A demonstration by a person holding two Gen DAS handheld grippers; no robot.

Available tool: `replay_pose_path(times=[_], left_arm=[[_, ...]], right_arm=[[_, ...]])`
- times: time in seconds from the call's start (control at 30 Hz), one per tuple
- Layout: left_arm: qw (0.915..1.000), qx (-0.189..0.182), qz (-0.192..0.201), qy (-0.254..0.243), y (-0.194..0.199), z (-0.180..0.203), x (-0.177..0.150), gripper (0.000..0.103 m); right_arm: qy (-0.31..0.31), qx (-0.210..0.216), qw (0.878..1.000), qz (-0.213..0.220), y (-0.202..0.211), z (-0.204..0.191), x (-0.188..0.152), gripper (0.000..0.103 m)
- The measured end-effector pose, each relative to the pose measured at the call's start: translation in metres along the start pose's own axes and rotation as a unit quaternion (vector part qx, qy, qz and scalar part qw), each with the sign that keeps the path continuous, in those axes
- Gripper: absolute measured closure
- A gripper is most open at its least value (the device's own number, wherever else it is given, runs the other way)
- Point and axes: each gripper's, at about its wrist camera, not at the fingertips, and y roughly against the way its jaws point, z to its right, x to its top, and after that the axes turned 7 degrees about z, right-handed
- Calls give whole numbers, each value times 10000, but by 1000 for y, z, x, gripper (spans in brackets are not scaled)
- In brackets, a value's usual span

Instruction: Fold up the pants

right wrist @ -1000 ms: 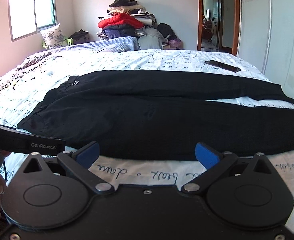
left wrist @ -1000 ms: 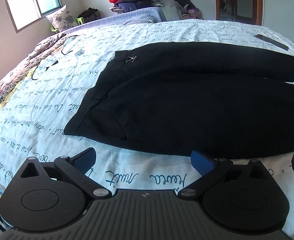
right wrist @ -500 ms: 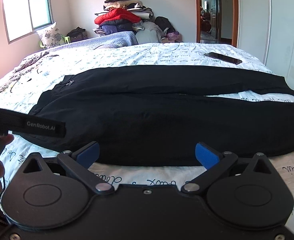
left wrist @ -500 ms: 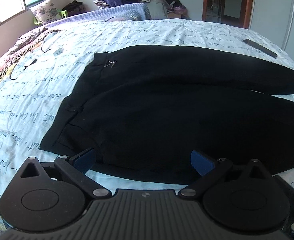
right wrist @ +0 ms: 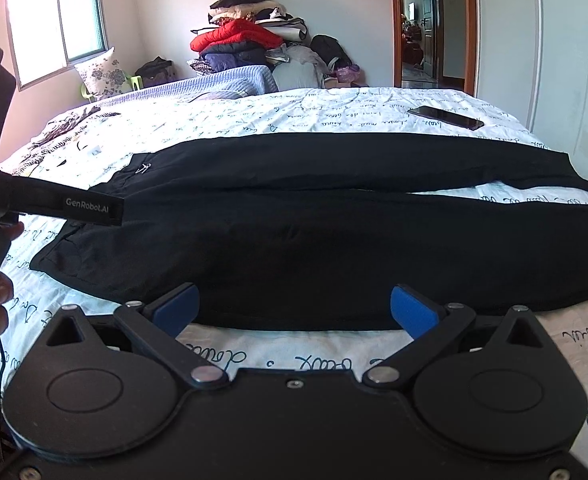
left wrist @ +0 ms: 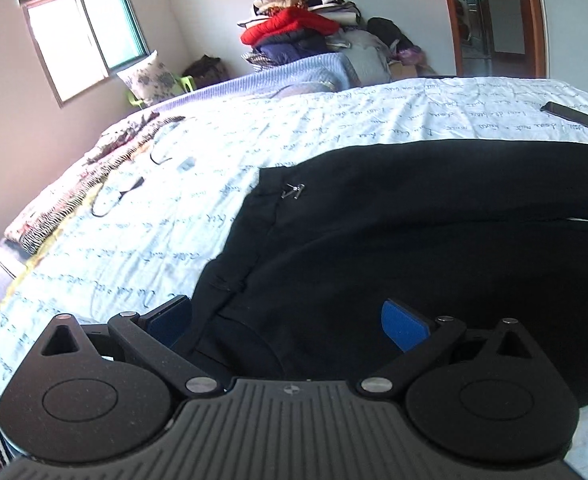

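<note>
pants (right wrist: 334, 248) flat on bed (right wrist: 334, 108), right leg ends cut off

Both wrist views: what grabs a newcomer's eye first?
The black pants spread flat across the white script-printed bedspread, waistband to the left, fill both views. The open left gripper is over the waistband corner; the open right gripper is at the near leg's edge. Behind, a clothes pile topped by a red jacket.
</note>
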Motion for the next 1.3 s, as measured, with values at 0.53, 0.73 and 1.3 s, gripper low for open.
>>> replay_pose_path(times=[0.53, 0.73, 1.3], left_arm=[[9992, 234, 171, -282, 3, 9, -3, 1], [9987, 361, 186, -309, 0, 6, 0, 1], [9974, 214, 178, -666, -30, 1, 7, 0]], right_arm=[[-100, -44, 9999, -61, -3, 6, -5, 0], [-118, -35, 9999, -91, -5, 7, -7, 0], [870, 659, 9929, 463, -11, 0, 13, 0]])
